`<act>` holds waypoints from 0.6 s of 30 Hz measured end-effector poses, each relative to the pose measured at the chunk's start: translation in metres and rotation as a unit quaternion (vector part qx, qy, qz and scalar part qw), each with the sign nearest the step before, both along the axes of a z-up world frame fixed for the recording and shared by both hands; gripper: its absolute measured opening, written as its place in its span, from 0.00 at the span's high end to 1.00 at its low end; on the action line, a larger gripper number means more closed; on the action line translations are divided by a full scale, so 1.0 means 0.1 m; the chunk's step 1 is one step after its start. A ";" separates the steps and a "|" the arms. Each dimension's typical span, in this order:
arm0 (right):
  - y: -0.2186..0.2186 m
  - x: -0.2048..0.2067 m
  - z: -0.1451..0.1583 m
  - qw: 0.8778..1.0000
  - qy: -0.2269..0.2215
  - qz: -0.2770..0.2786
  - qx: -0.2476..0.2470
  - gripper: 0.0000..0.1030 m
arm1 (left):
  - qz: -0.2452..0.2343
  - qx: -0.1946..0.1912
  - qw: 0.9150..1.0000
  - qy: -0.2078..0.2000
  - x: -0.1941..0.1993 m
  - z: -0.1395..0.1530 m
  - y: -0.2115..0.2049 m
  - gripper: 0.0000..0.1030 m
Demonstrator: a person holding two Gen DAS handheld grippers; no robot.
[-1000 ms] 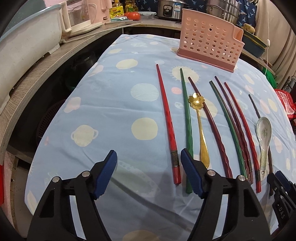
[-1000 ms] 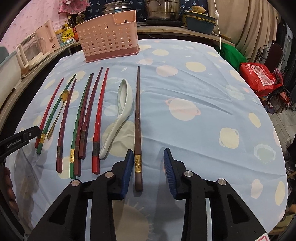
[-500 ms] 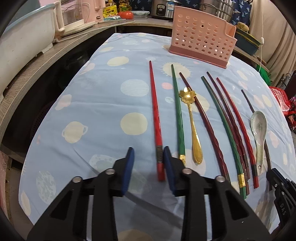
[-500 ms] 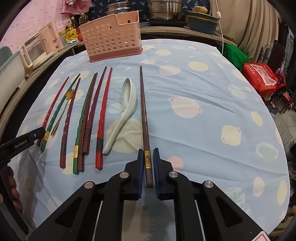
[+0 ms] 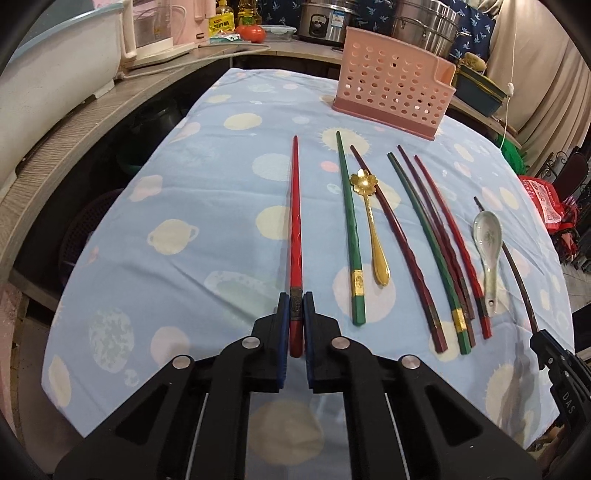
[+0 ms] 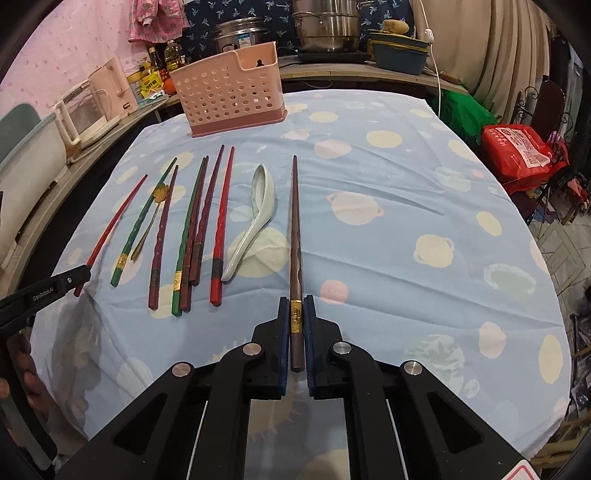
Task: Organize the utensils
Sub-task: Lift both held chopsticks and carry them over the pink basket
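Observation:
My left gripper (image 5: 295, 301) is shut on the thick end of a red chopstick (image 5: 294, 221), whose tip points toward the pink perforated utensil holder (image 5: 391, 98). My right gripper (image 6: 295, 304) is shut on the gold-banded end of a brown chopstick (image 6: 294, 229), at the right end of the row. Between them on the blue cloth lie a green chopstick (image 5: 349, 229), a gold flower spoon (image 5: 371, 221), several more dark red, green and red chopsticks (image 5: 436, 243), and a white ceramic spoon (image 6: 255, 221). The holder (image 6: 231, 92) stands at the table's far side.
The table's blue cloth (image 6: 406, 229) with pale dots hangs over the edges. A counter with a pink appliance (image 5: 155, 33), bottles and steel pots (image 6: 325, 26) runs behind. A red bag (image 6: 521, 155) sits off the table's right side. A person's hand (image 6: 22, 373) holds the left gripper.
Both grippers went from open to shut, the left on the red chopstick, the right on the brown one. Both then rose a little with the chopstick ends in their jaws.

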State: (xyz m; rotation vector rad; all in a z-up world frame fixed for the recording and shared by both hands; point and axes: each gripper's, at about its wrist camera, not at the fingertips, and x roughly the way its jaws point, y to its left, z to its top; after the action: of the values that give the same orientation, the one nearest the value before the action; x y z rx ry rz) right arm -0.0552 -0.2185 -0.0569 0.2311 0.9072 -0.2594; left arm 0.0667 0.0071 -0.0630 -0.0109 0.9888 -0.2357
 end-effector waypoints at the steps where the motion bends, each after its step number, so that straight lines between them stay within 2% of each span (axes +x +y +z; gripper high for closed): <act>1: -0.01 -0.04 0.05 1.000 -0.005 -0.001 0.002 0.93 | -0.001 -0.002 1.000 -0.002 -0.03 0.04 0.02 0.93; 10: -0.09 -0.27 0.61 0.998 -0.065 -0.008 -0.004 0.93 | -0.011 -0.024 0.998 -0.056 -0.27 0.65 0.11 0.93; 18: -0.19 -0.12 1.21 0.992 -0.121 -0.002 -0.026 0.93 | -0.022 -0.040 0.993 -0.106 -0.20 1.18 0.07 0.93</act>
State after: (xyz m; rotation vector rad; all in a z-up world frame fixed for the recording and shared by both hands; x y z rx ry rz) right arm -0.0672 -0.2378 0.0643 0.2105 0.6582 -0.2526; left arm 0.0470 0.0137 0.0549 -0.0363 0.7686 -0.3100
